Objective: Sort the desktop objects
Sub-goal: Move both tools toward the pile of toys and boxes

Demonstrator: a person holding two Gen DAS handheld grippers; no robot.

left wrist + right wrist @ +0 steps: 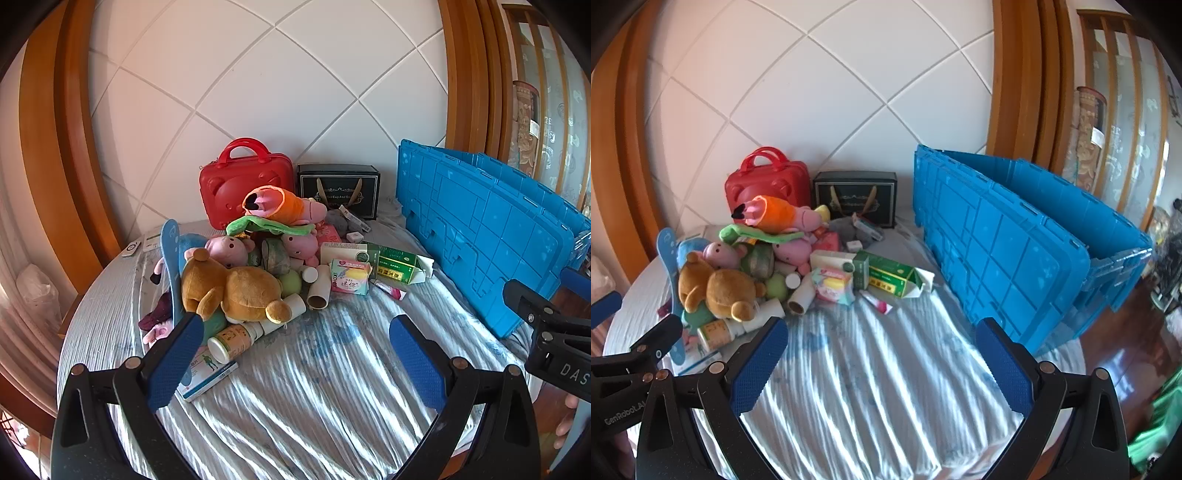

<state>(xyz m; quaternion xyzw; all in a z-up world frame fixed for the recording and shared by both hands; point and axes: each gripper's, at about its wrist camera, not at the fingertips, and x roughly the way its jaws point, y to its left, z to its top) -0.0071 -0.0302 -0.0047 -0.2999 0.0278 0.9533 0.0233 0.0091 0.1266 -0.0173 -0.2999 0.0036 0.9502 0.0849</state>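
Left gripper [295, 354] and right gripper [881, 352]: blue textured pads spread fully wide, nothing held, both over the bare ribbed grey-white bedspread [886, 387]. Clutter pile sits ahead-left: fuzzy brown plush bear [236, 291], cardboard tube [320, 288], glossy green carton [397, 264], probably medicine. Ribbed blue plastic crate [1004, 251] stands right of the pile.

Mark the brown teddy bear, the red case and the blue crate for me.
brown teddy bear [243, 291], left wrist view, on its belly.
red case [225, 184], left wrist view, on its front face.
blue crate [990, 251], right wrist view, on its lid panel.
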